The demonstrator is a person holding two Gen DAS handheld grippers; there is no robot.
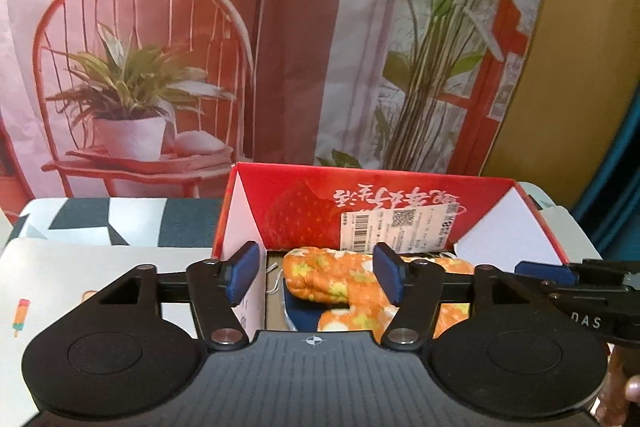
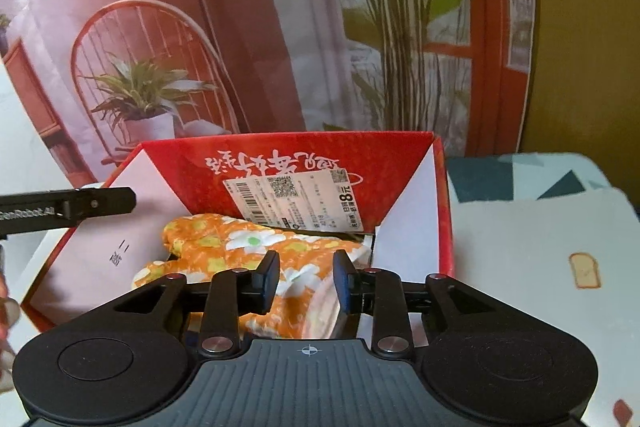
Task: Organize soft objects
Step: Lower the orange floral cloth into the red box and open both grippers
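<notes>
Lying in the red box (image 2: 408,163), the orange floral cloth (image 2: 240,247) sits free between the spread left gripper (image 1: 316,277) and right gripper (image 2: 306,281); lifting away, a pad could snag it

The red box (image 2: 304,163) carries white brush-style Chinese writing, upside down and too loose to read, and a white label (image 2: 296,203) with a barcode, a QR code and "8元" at its 3 o'clock end. The box's white flap (image 2: 116,251) at 9 o'clock bears small sideways characters, unclear. "DAS" stands on the black gripper body (image 1: 588,321) at 3 o'clock in the left wrist view.
</notes>
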